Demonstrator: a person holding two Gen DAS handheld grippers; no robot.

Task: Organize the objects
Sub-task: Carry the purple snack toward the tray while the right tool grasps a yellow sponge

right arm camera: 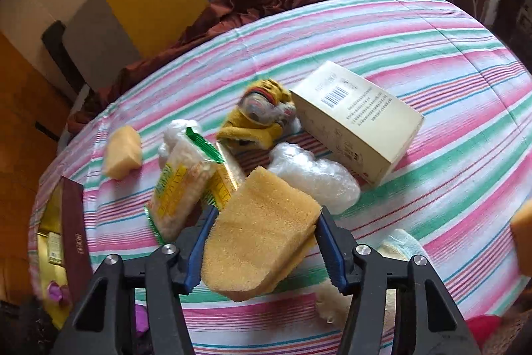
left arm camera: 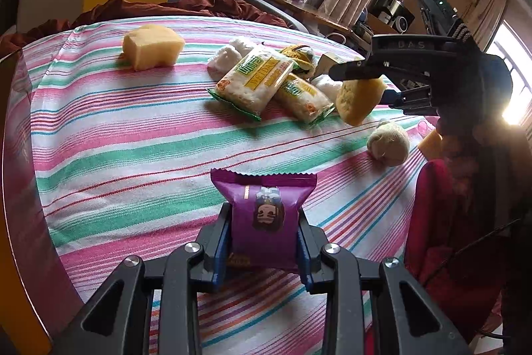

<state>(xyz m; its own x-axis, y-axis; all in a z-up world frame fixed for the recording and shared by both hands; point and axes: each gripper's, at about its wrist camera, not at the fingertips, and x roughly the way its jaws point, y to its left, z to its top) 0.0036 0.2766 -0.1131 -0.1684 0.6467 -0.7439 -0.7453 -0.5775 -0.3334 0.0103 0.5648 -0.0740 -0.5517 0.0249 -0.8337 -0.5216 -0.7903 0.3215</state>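
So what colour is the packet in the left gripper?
Purple, with a cartoon face printed on it; the packet shows best in the left wrist view.

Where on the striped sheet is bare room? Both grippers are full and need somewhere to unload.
Free: the wide stretch of striped sheet between the lone sponge, the snack packets and the left gripper; also right of the cream box. Crowded: packets, bubble wrap, tiger toy and box lie bunched together.
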